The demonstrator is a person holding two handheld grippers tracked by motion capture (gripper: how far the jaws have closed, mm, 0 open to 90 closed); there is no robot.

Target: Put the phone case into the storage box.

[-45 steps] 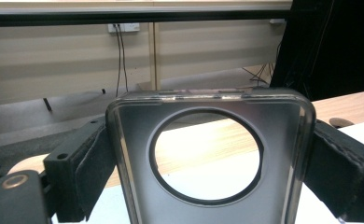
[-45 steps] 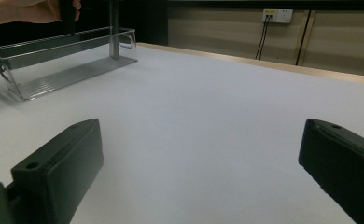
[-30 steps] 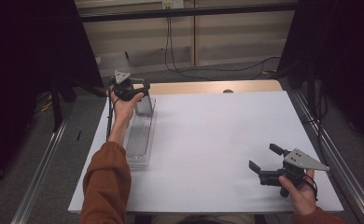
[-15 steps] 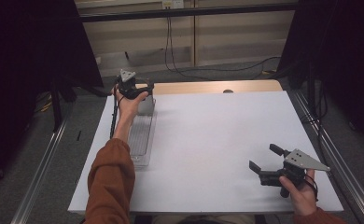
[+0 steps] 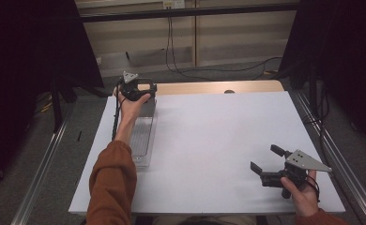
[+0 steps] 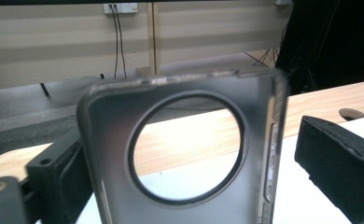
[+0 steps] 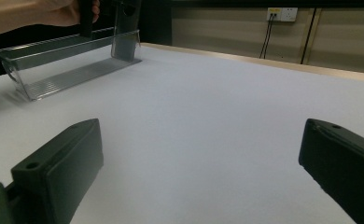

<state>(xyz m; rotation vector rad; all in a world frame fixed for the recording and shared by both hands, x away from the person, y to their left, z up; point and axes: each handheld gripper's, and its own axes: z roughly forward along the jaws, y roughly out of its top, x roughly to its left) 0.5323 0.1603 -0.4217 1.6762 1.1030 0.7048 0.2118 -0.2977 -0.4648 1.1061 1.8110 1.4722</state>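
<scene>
1. tray [image 5: 142, 140]: clear hard plastic, long and narrow, lying at the left of the table [image 5: 228, 136] in the high view, upper left in the right gripper view [image 7: 73, 65]. looks empty.
2. likely light and stiff, but smooth and slippery; thin walls may flex or crack under a hard squeeze.
3. best taken by the far end wall [image 6: 105, 154], with its round hole [image 6: 185, 147] as a handle: one jaw inside, one outside, pinched just above the hole. a hold at one end only means the long body will swing or tip, so a slow lift or a flat drag seems wiser.
4. left gripper [image 5: 142, 93] at that end wall, upper left of the high view. jaws released: wall close against one jaw, the other well apart from it at lower right of the left gripper view [image 6: 194, 168]. nothing pinched yet.
5. right gripper [image 5: 266, 159] at lower right of the high view, jaws spread wide, grasping nothing, low over bare table [image 7: 194, 163].
6. against a second ago: left gripper moved a little up-frame and right, to the tray's far end, arm stretched further. tray in about the same place. right gripper unmoved.
</scene>
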